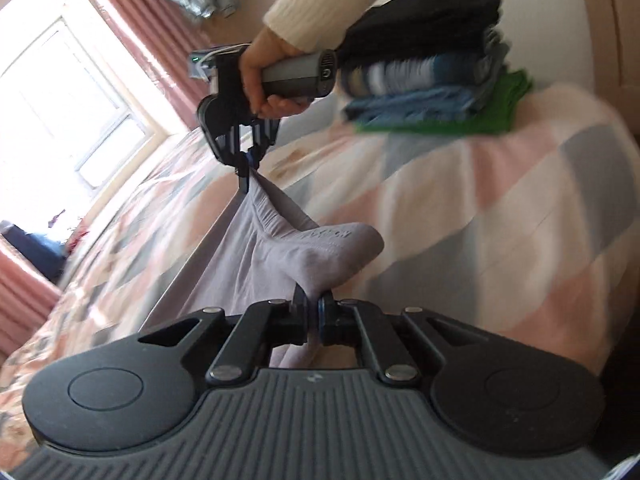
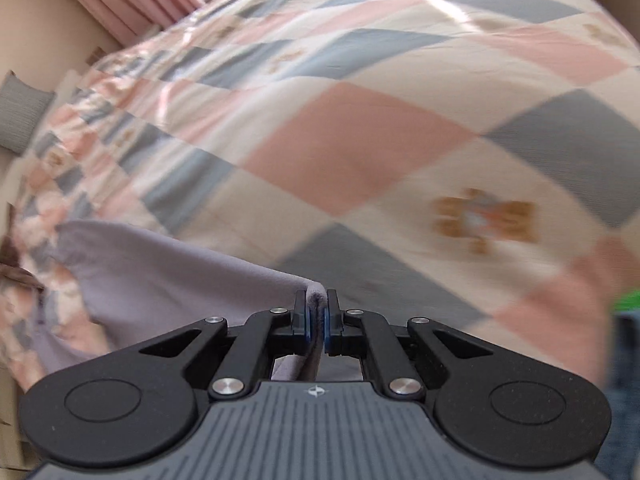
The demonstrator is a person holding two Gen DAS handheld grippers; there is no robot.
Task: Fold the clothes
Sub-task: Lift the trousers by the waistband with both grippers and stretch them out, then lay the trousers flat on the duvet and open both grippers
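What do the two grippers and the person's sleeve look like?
Both the left gripper and the right gripper are black, with linkage arms on silver pins, blue-edged pads, round discs either side and a ribbed grey body with a small star mark. Seen from the left wrist, the right one has a grey handle. The sleeve is cream ribbed knit.

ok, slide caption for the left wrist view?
Both grippers hold a lavender garment stretched above the quilted bed, folded stack behind.
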